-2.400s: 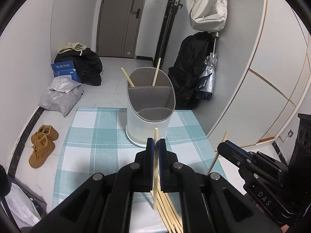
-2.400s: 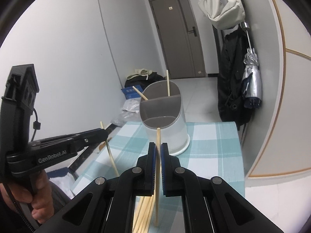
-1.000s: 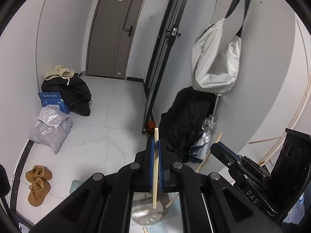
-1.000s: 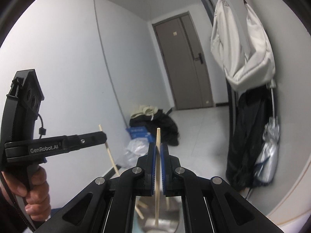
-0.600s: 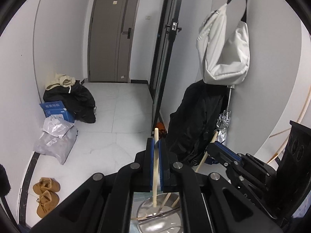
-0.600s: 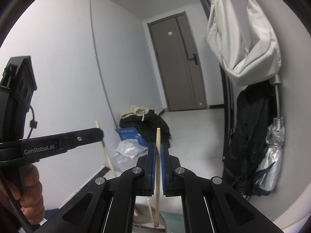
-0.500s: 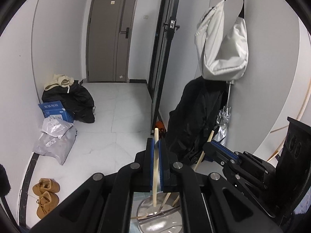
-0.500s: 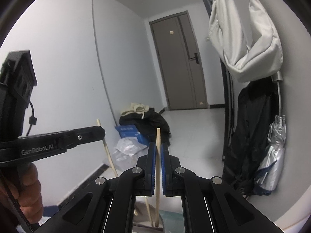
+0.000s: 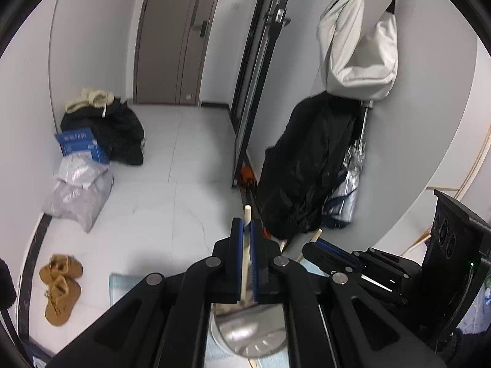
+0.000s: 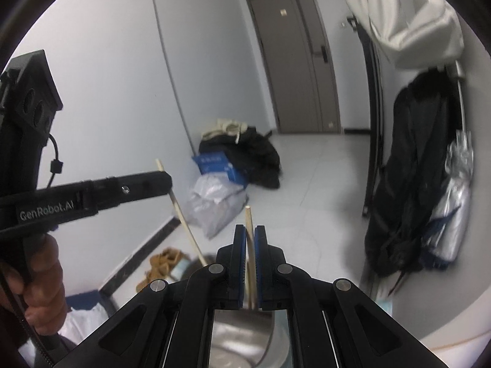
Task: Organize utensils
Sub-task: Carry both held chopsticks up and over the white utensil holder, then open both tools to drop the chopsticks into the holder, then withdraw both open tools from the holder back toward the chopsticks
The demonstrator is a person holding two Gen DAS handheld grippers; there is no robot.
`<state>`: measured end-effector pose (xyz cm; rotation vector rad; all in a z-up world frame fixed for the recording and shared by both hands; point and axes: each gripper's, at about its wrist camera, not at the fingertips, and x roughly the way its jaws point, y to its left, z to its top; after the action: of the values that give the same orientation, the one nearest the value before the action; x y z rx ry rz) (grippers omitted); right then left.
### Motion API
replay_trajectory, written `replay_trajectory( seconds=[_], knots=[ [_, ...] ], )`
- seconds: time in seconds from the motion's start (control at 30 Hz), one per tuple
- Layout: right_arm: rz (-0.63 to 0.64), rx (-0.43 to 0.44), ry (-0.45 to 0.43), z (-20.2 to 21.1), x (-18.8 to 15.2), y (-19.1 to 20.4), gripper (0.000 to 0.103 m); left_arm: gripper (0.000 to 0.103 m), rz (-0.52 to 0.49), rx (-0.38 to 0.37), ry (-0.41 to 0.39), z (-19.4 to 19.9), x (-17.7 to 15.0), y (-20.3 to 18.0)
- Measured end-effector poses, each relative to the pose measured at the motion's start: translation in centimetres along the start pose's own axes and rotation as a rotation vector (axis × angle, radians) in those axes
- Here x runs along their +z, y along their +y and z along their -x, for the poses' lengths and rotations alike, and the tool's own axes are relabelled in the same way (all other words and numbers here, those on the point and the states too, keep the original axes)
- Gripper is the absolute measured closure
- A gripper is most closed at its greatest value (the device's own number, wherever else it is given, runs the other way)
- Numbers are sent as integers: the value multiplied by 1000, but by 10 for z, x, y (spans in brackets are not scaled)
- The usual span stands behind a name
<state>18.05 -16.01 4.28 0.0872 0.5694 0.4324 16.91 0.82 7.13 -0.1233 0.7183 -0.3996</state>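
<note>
My left gripper (image 9: 244, 230) pinches one chopstick (image 9: 245, 245) upright, its lower end over the holder (image 9: 251, 334) directly beneath. My right gripper (image 10: 250, 236) clamps a second chopstick (image 10: 250, 239), tilted slightly, above the same holder (image 10: 239, 337). Beyond on the floor: brown shoes (image 9: 59, 285), grey bags (image 9: 79, 190). A black coat (image 9: 307, 165) hangs near the right.
</note>
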Motion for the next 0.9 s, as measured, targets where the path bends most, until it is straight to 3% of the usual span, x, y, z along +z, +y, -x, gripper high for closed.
replay_trajectory(
  seconds=[0.17,0.23,0.3,0.4,0.6,0.83,0.9],
  knots=[
    [-39,17,20,10,-10,-1,95,101,66,-6,39,5,-10,8],
    [-47,5,9,20,-10,-1,88,97,78,17,31,12,-13,6],
    [-61,5,4,28,-12,-1,81,78,84,29,28,20,-18,5],
    [-89,-6,-3,45,-18,-1,64,57,90,44,10,34,-26,1],
    [-105,-15,11,71,-36,5,59,41,138,102,-47,62,-39,0],
    [-120,-36,-17,108,-61,20,49,38,150,170,-99,86,-62,-10],
    [-121,-36,-31,116,-66,23,47,30,144,184,-107,93,-70,-14]
  ],
)
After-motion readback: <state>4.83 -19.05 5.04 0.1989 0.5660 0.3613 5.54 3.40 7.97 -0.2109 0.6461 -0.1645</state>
